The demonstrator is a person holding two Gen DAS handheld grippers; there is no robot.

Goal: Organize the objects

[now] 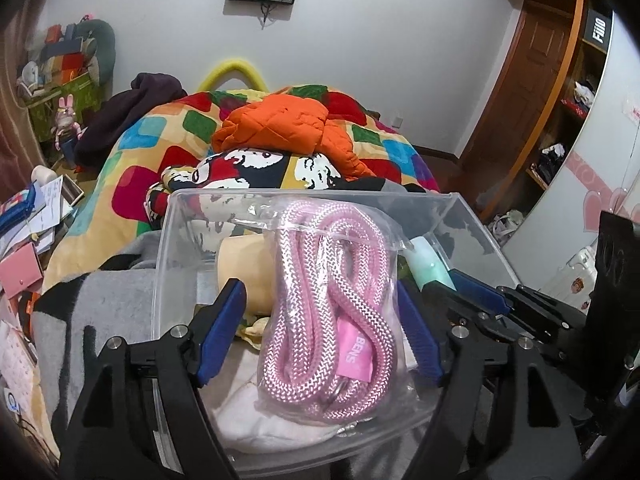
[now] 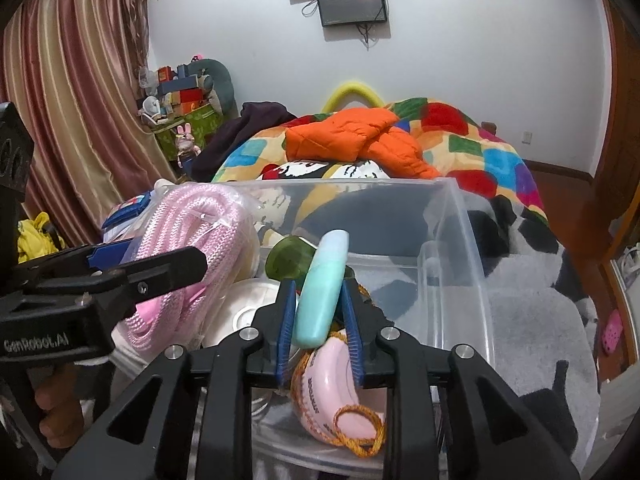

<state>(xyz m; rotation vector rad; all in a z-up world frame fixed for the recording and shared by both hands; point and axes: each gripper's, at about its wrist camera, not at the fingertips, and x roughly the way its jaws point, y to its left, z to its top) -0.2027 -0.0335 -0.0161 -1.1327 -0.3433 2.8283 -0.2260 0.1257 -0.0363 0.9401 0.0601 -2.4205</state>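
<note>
A clear plastic bin (image 1: 472, 216) stands on a grey blanket on the bed. My left gripper (image 1: 320, 320) has its blue pads on either side of a clear bag with a coiled pink rope (image 1: 324, 320) and holds it over the bin; the bag also shows in the right wrist view (image 2: 180, 240). My right gripper (image 2: 318, 304) is shut on a mint-green tube (image 2: 322, 284), held upright over the bin (image 2: 460, 248). Inside the bin lie a pink curved case with an orange cord (image 2: 332, 392), a dark green object (image 2: 288, 258), a white item (image 2: 244, 308) and a beige cup (image 1: 244, 276).
A patchwork quilt (image 1: 132, 184) with an orange jacket (image 1: 280, 128) and a printed cloth covers the bed behind the bin. Papers and boxes (image 1: 28, 240) pile at the left. A wooden door (image 1: 520, 80) and shelves are at the right. Curtains (image 2: 68, 120) hang at the left.
</note>
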